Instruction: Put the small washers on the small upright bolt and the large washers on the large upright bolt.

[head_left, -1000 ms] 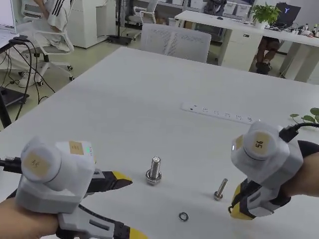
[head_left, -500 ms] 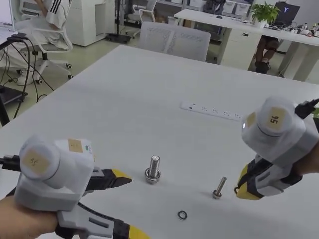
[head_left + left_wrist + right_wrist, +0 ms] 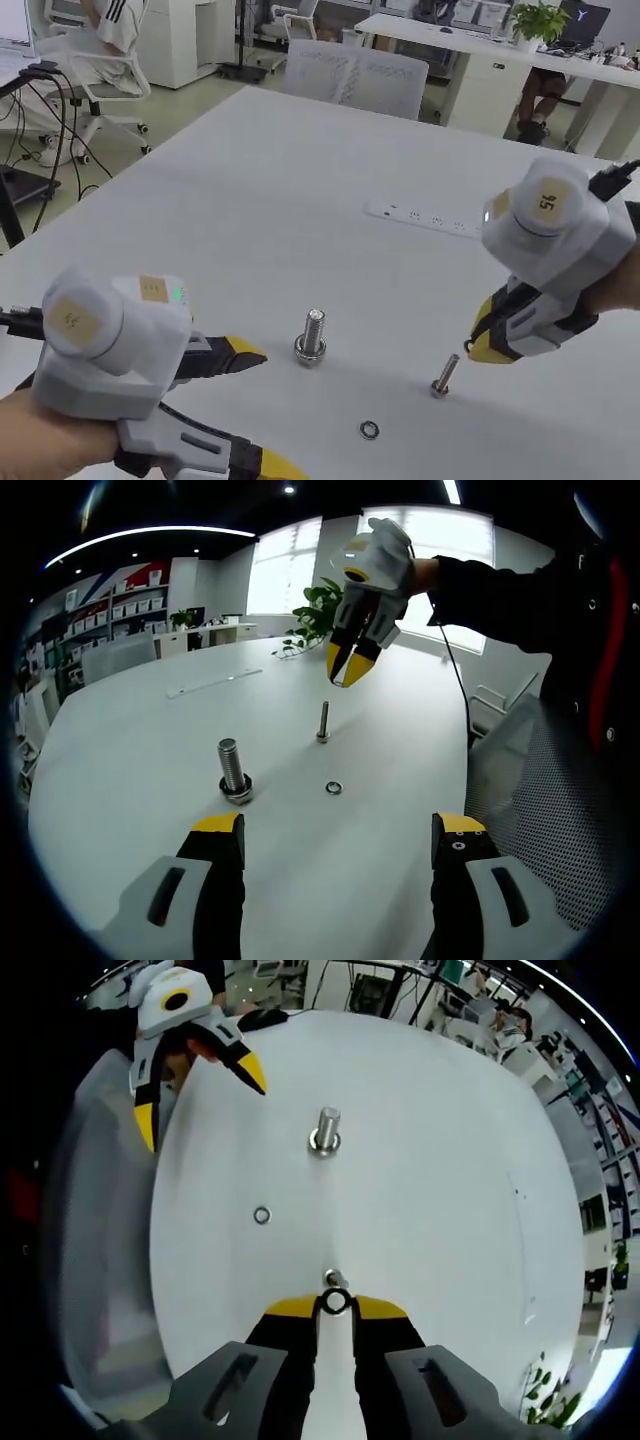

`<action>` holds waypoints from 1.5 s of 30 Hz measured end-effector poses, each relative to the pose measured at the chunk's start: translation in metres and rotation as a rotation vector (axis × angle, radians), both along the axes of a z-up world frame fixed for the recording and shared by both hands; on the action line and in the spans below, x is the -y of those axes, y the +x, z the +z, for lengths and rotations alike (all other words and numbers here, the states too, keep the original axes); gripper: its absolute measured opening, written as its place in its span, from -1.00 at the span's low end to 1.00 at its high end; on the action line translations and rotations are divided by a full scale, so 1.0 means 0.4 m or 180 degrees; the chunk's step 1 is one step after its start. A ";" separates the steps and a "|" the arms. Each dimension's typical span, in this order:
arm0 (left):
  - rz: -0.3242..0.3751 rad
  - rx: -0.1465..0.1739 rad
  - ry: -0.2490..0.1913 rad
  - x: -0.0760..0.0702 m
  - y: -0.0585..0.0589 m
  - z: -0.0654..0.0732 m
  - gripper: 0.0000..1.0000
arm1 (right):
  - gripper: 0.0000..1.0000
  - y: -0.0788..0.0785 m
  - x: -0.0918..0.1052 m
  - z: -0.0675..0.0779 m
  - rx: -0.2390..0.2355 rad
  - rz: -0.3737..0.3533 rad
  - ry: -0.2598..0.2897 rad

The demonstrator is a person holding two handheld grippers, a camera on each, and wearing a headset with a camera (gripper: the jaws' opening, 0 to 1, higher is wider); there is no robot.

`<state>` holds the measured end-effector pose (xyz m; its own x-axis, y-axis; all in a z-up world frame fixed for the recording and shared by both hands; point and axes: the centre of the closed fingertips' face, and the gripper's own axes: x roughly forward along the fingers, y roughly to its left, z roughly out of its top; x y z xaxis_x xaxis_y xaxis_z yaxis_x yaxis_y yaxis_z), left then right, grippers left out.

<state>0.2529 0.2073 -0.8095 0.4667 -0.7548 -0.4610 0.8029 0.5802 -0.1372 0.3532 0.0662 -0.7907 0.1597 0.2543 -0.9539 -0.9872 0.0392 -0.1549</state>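
Progress: large bolt (image 3: pixel 312 335) has washers at its base, so that side looks done | small bolt (image 3: pixel 443 375) looks bare | my right claw (image 3: pixel 482 345) pinches 1 small washer (image 3: pixel 335 1301) just above it | 1 loose washer (image 3: pixel 369 430) left on the bench (image 3: pixel 300 200) | left claw (image 3: pixel 340 825) spread, empty

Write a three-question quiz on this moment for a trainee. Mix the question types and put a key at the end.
1. True or false: the left gripper is shut.
2. What does the right gripper pinch at its tips? A) a washer B) a nut C) nothing
3. How many washers lie loose on the table?

Key: 1 false, its jaws stand wide apart. 2 A. 3 one, the loose washer lying flat in front of the bolts.
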 end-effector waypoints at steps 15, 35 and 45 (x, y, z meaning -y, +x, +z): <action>0.0018 -0.0052 0.0001 -0.002 0.008 -0.010 0.51 | -0.72 0.019 -0.009 -0.036 -0.0072 0.0060 -0.0061; 0.0030 -0.0087 0.0009 -0.004 0.006 -0.018 0.51 | -0.72 0.032 -0.006 -0.070 -0.0131 0.0081 -0.0122; 0.0042 -0.0097 0.0004 -0.007 0.006 -0.023 0.51 | -0.73 0.032 -0.012 -0.079 -0.0161 0.0084 -0.0112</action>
